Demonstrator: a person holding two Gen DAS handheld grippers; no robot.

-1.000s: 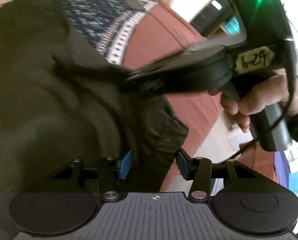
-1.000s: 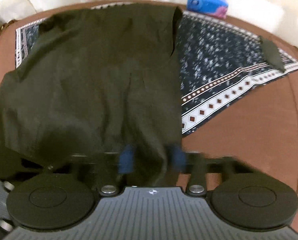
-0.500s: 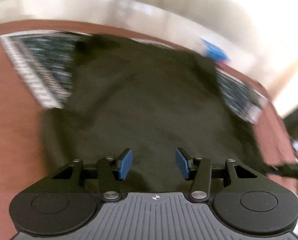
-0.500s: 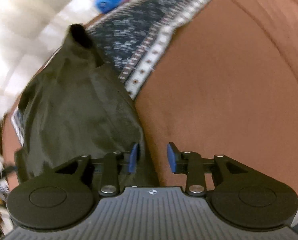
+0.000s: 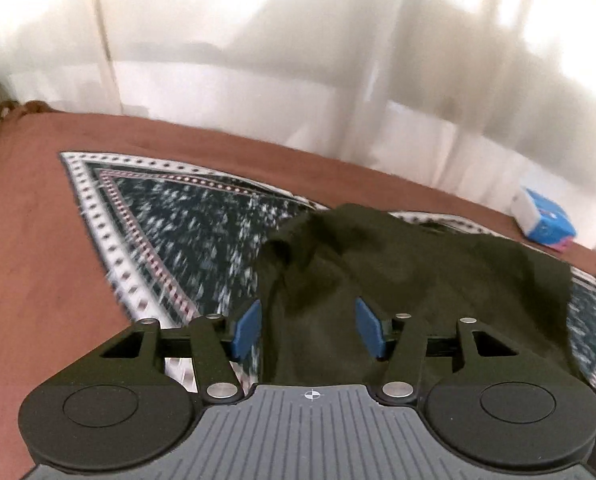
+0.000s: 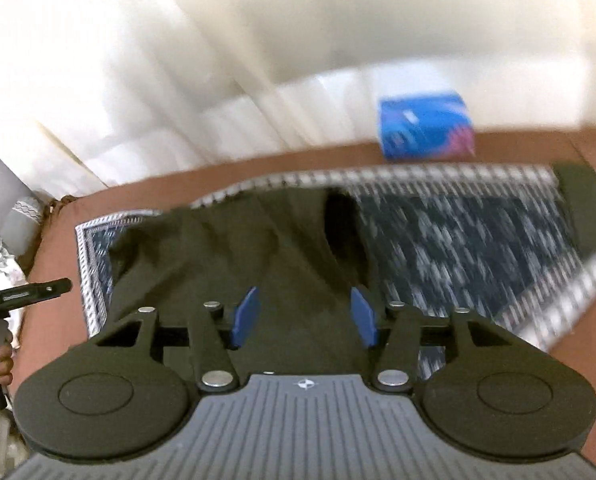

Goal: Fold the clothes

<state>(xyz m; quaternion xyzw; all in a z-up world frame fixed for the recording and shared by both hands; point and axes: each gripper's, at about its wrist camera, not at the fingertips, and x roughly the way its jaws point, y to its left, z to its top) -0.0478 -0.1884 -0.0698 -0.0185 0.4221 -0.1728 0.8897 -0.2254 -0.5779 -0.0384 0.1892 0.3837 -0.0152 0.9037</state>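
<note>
Tools, two: left tool [image 5: 307, 326] and right tool [image 6: 303, 318] both agape over one dark garment [image 5: 409, 280].

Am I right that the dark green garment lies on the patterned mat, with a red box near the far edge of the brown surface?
Not quite: the box is blue, not red, as the right wrist view shows. The rest holds: the dark green garment lies on the patterned mat, and the box sits near the far edge of the brown surface.
</note>
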